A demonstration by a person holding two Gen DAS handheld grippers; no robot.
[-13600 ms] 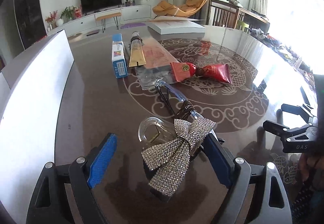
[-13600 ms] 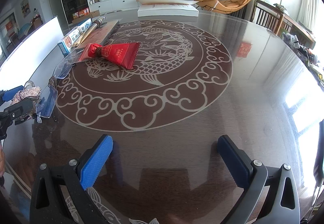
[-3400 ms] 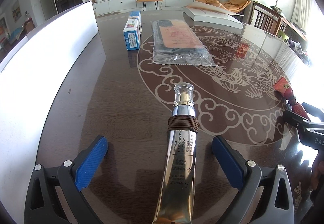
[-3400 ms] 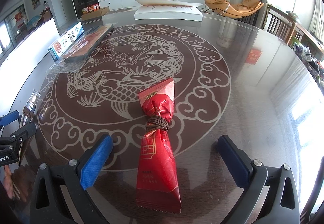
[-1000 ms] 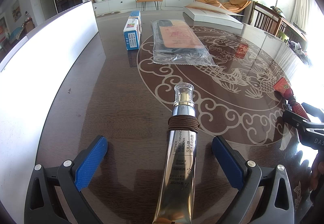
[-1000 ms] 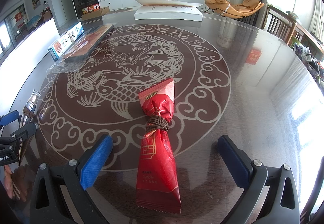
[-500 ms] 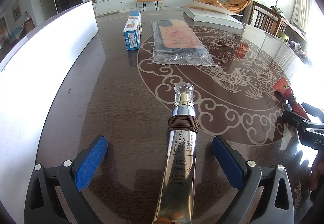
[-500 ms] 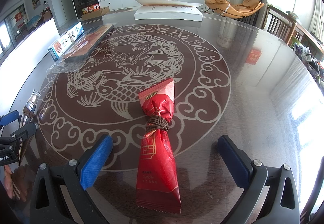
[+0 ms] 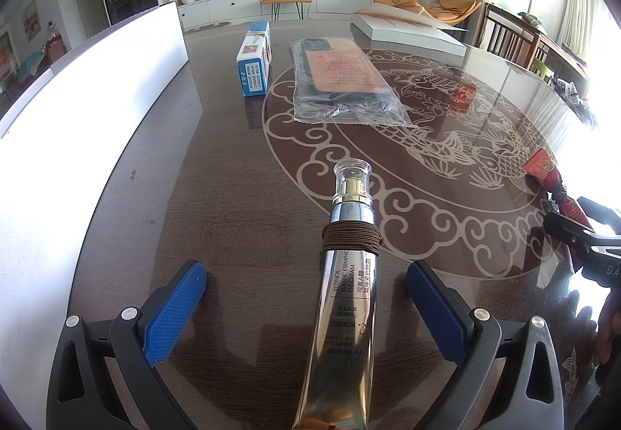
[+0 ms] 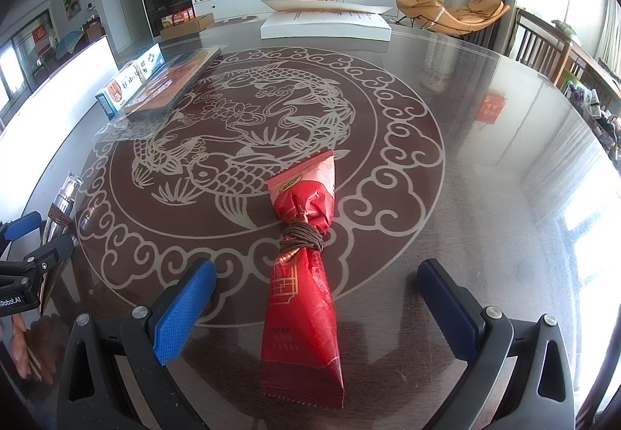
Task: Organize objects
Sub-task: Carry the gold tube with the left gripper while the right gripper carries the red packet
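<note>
Left claw [image 9: 306, 307] is sitting wide open, empty; the tube [image 9: 341, 317] is lying on the table [image 9: 217, 177] between the pads, touching neither, cap [image 9: 351, 173] pointing away. Right claw [image 10: 316, 305] is likewise gaping wide and empty, straddling the red packet [image 10: 304, 298] without contact.

Handling, as I'm judging it:
- Tube: light, metallic laminate, so it's probably going to be slick and will dent or squeeze if clamped mid-body. The brown band [image 9: 351, 235] wound round the shoulder is giving a grippy, stiffer spot; I'd be taking it there or just below, across the width. Clear cap looks hard and possibly brittle, so I'm avoiding it.
- Packet: light, crinkly foil, soft and compressible, contents unknown. It's cinched by another brown band [image 10: 302, 239] at the waist. That neck is the narrowest, firmest point, so I'm favouring it; pinching the flat lower half risks the film sliding or crushing whatever is inside.

Glossy table means both items are likely to skate if nudged by one pad first, so I'm centring before closing.

Farther back, the blue box [image 9: 254, 65] and a bagged flat pack [image 9: 341, 80] are lying side by side, close but apart.
</note>
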